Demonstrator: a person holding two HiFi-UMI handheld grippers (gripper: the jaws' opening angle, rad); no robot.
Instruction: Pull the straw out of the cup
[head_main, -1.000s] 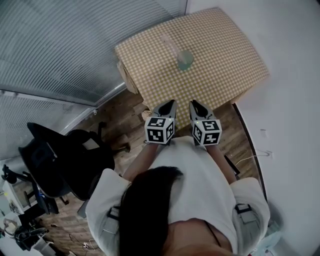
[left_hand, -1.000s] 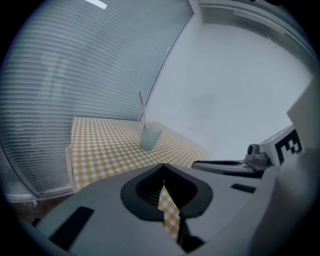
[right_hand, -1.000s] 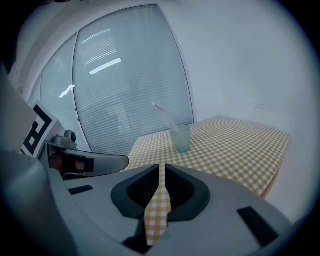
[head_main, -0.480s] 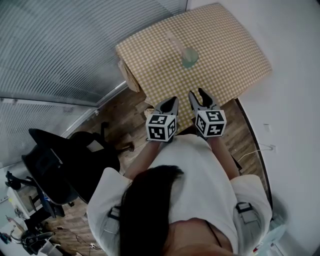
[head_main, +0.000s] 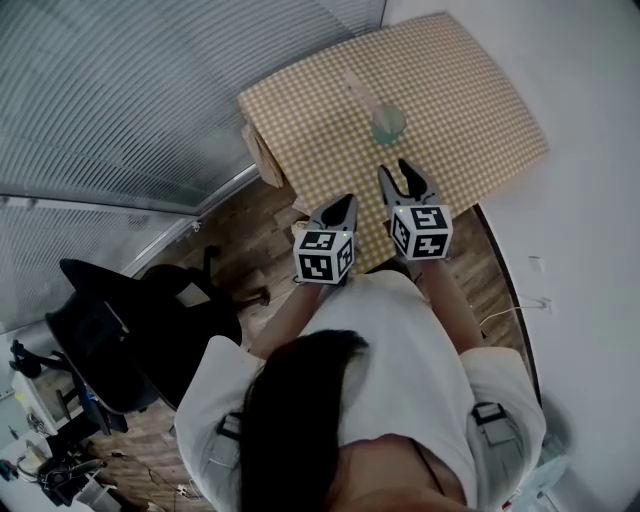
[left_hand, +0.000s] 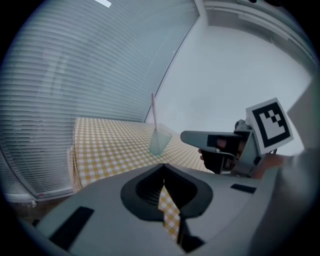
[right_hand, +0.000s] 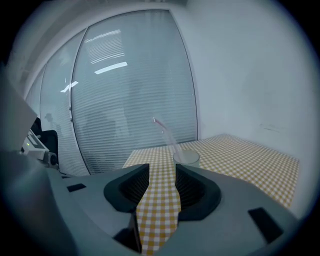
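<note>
Jaws apart; beyond them, cup (right_hand: 186, 158) and straw (right_hand: 165, 133) (tilted left) on checked tablecloth (right_hand: 250, 162).

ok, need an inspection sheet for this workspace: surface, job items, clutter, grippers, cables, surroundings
Surface: table under a yellow checked cloth, which hangs over the near edge.
Job's things: clear cup upright near the table's middle; straw stands in it, leaning toward the blinds.
Clutter: nothing seen on the cloth.
Grippers: left gripper at the table's near edge, jaws together, empty. Right gripper over the cloth, short of the cup, jaws apart, nothing between them.
Cables: thin cable on the floor by the wall.
Surroundings: blinds on the left, white wall on the right, black office chair, wood floor.
</note>
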